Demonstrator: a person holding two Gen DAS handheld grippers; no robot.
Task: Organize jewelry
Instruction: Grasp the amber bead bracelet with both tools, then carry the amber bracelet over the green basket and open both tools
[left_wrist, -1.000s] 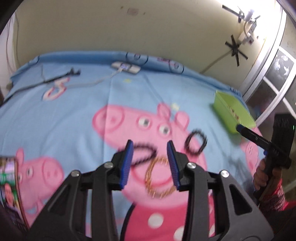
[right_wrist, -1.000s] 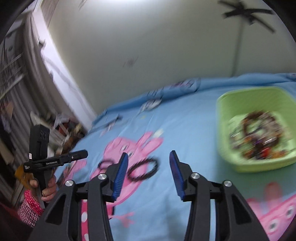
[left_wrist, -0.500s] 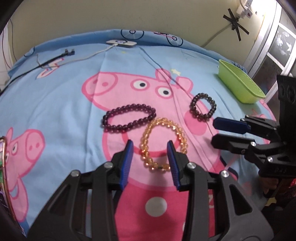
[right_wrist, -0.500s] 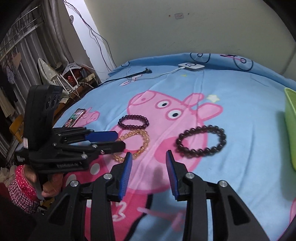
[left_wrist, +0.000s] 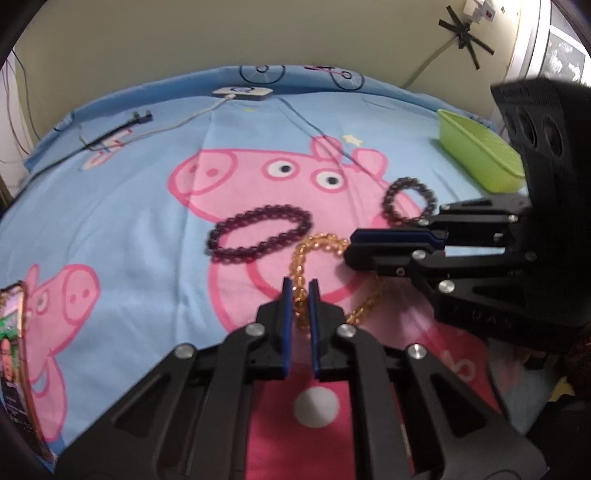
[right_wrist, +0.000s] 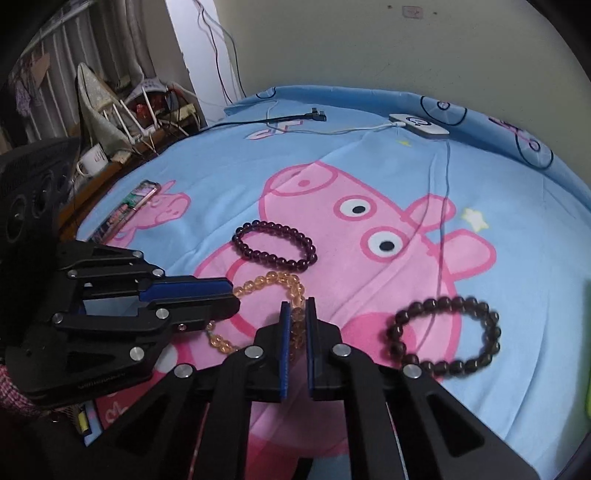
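An amber bead bracelet (left_wrist: 320, 242) lies on the Peppa Pig bedsheet (left_wrist: 129, 206). My left gripper (left_wrist: 300, 291) is shut on its near side. My right gripper (right_wrist: 297, 314) is shut on its other side, and the amber bracelet (right_wrist: 266, 281) stretches between them. A purple bead bracelet (left_wrist: 260, 234) lies just beyond it, also in the right wrist view (right_wrist: 275, 245). A dark brown bead bracelet (left_wrist: 408, 199) lies to the right; it also shows in the right wrist view (right_wrist: 445, 338). The right gripper's fingers (left_wrist: 391, 243) show in the left wrist view.
A green plastic basket (left_wrist: 480, 151) sits at the bed's far right. A phone (left_wrist: 14, 369) lies at the left edge of the bed. A white charger (left_wrist: 242, 92) and cables (left_wrist: 114, 131) lie near the wall. A cluttered side table (right_wrist: 110, 140) stands beside the bed.
Both grippers came down to the sheet and closed, each on one side of the amber bracelet. Half a second ago both were open above the bracelets.
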